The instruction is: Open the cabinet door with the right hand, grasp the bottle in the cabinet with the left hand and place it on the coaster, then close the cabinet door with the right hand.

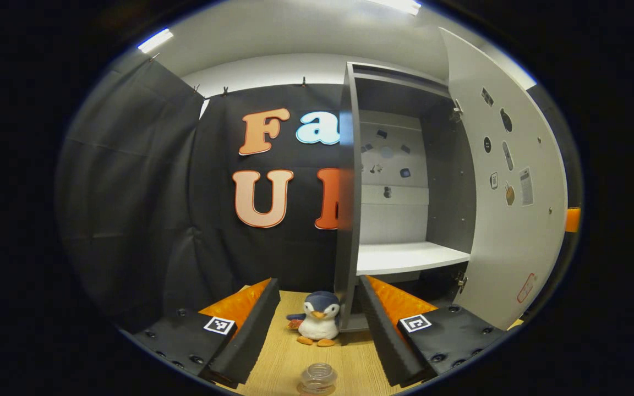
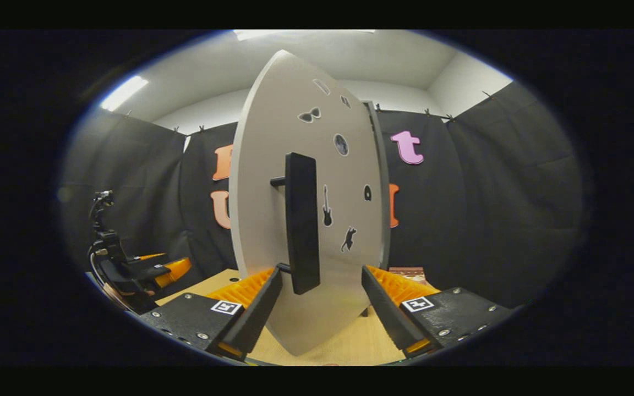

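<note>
Left gripper view, left to right. The left tongs are spread wide, with nothing between the fingers but open air and bare worktop. A plush penguin stands upright on the worktop beyond the gap, just beside the front edge of the cabinet's left side panel. Nearer the camera, at the very bottom of the view and between the two fingers, the bottle stands upright on the worktop; it is clear, with a reddish base, and neither finger touches it. Whether a coaster lies beneath it cannot be told from this angle. To the right, the cabinet stands open: its interior shows a white shelf with nothing on it and a back wall bearing small stickers. The cabinet door is swung out to the far right, its inner face toward the camera, also carrying stickers.

Right gripper view, left to right. At far left, well apart, the left tongs appear on the person's other tool, low over the worktop. In the centre, the cabinet door is seen on its outer face, close to the camera. Its dark vertical handle stands off the door on two short posts. The right tongs are spread, one finger to either side of the handle's lower end; the handle sits in the gap, nearer the left finger. No pinch on it is evident.
</note>
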{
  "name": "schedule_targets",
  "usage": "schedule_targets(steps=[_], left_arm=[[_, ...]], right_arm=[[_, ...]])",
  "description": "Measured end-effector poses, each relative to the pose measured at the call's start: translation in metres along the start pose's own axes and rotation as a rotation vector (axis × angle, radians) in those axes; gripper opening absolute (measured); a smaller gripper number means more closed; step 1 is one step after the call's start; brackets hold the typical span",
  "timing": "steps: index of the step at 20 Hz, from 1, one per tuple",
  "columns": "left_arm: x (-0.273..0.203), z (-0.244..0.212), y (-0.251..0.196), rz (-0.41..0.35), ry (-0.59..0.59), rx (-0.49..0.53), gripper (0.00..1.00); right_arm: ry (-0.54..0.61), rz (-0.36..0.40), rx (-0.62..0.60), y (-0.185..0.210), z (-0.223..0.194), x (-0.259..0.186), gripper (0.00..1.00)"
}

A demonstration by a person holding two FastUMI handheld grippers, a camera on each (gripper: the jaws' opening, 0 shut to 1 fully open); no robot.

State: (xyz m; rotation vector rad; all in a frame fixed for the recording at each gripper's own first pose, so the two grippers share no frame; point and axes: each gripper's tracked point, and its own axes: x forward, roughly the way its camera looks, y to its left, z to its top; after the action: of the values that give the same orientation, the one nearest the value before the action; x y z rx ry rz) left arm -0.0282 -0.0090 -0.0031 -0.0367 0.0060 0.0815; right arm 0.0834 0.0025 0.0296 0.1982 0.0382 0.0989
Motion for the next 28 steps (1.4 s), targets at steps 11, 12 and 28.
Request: schedule_targets(steps=[11,12,28], left_arm=[[0.026,-0.011,0.059,0.067,0.010,-0.014,0.94],[0.030,-0.012,0.061,0.065,0.010,-0.012,0.94],[0.093,-0.006,0.063,-0.073,-0.002,-0.010,0.93]], right_arm=[[0.003,0.089,0.034,0.079,-0.008,0.104,0.96],[0.004,0.091,0.036,0.085,-0.009,0.113,0.96],[0.013,-0.034,0.055,0.105,-0.029,0.211,0.95]])
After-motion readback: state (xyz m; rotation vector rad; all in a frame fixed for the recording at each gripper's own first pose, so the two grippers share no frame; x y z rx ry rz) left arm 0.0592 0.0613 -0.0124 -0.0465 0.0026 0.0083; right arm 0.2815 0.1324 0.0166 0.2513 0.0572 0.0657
